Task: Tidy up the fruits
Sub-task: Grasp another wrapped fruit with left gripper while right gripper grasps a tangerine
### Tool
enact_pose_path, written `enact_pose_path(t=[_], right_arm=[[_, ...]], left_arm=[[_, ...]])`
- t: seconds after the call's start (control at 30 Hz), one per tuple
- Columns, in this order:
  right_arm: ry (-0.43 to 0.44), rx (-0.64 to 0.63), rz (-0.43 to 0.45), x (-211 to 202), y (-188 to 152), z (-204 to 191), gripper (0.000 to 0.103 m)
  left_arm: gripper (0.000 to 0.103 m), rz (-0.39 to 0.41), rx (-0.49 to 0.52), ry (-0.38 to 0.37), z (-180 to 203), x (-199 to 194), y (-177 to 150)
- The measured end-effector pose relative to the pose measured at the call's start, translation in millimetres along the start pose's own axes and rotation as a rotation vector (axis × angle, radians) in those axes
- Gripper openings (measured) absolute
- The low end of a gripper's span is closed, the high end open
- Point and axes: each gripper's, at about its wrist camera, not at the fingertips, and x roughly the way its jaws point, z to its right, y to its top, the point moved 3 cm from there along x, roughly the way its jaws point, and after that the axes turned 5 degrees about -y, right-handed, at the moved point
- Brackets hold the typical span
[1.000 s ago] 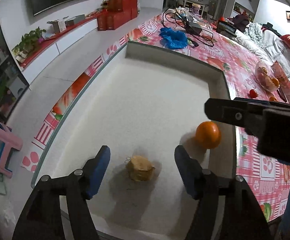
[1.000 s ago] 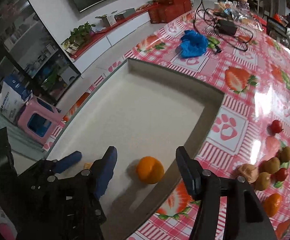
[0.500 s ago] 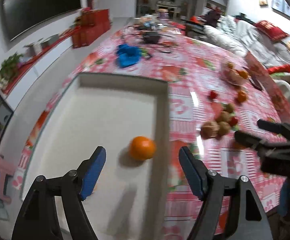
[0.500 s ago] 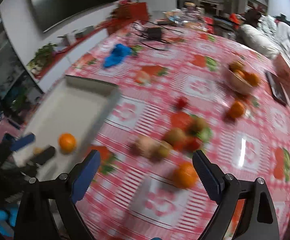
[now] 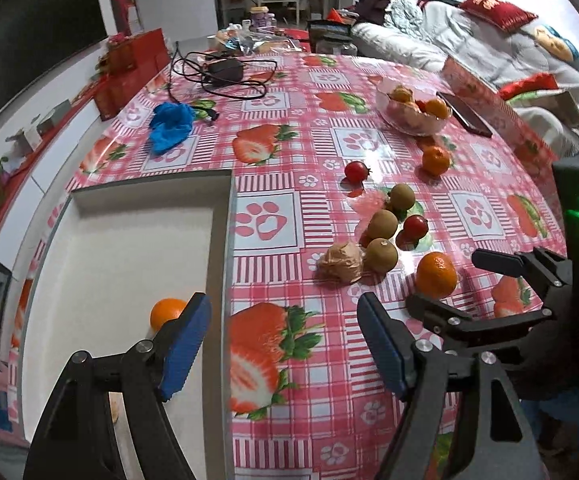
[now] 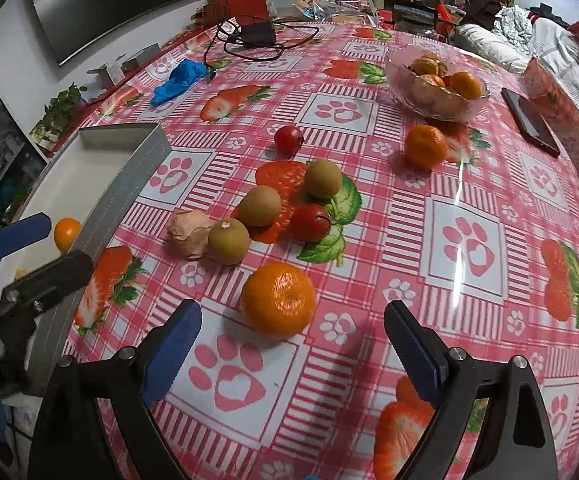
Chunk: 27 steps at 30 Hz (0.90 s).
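My right gripper (image 6: 289, 344) is open and empty, just short of a large orange (image 6: 278, 299) on the tablecloth; the same orange shows in the left wrist view (image 5: 436, 274). Behind it lie three kiwis (image 6: 259, 205), two tomatoes (image 6: 310, 222), a piece of ginger (image 6: 187, 233) and another orange (image 6: 425, 146). My left gripper (image 5: 285, 340) is open and empty over the right wall of the grey tray (image 5: 221, 240). An orange (image 5: 165, 312) lies in the tray, partly hidden by my left finger.
A glass bowl (image 6: 435, 90) of oranges stands at the back right, a black phone (image 6: 531, 120) beside it. A blue cloth (image 5: 169, 126) and a black charger with cables (image 5: 225, 70) lie at the back. The table's left edge runs by the tray.
Both grippers have swung right, from over the tray to over the tablecloth. The right gripper now faces the loose fruit. The orange and a brown item stay in the tray.
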Motion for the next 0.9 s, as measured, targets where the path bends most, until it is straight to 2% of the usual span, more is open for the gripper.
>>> enact_pose_path(t=[0.03, 0.1, 0.13, 0.23, 0.3, 0.33, 0.57, 0.73, 0.83, 0.9], right_arm=[[0.004, -0.001, 0.002, 1.7, 1.0, -1.0, 0.092], [0.012, -0.007, -0.003, 5.9, 3.0, -3.3, 0.065], [0.017, -0.008, -0.014, 9.7, 3.5, -4.1, 0.062], [0.014, -0.020, 0.002, 11.6, 6.0, -5.1, 0.061], [0.004, -0.025, 0.008, 12.5, 7.2, -4.1, 0.041], [0.008, -0.028, 0.012, 12.4, 7.4, -3.3, 0.039], [0.061, 0.027, 0.014, 7.1, 3.6, 14.6, 0.039], [0.066, 0.046, 0.012, 1.7, -2.4, 26.1, 0.039], [0.073, 0.062, 0.012, -1.5, -5.3, 32.7, 0.039], [0.074, 0.069, 0.013, -2.9, -6.9, 36.7, 0.039]], left_arm=[[0.079, -0.003, 0.007, -0.001, 0.9, 1.7, 0.4], [0.079, -0.012, 0.014, -0.001, 2.1, 6.4, 2.1], [0.079, -0.017, 0.018, -0.001, 2.9, 8.5, 2.7], [0.079, -0.032, 0.028, 0.002, 5.1, 15.2, 3.8], [0.079, -0.040, 0.034, 0.003, 7.8, 20.1, 4.6], [0.079, -0.044, 0.038, 0.003, 9.6, 23.2, 5.5], [0.079, -0.061, 0.079, 0.009, 23.8, 49.0, 13.4], [0.078, -0.092, 0.099, 0.012, 29.6, 68.7, 16.8], [0.075, -0.099, 0.079, -0.003, 28.8, 76.0, 17.0], [0.067, -0.096, 0.057, -0.023, 27.9, 77.3, 19.5]])
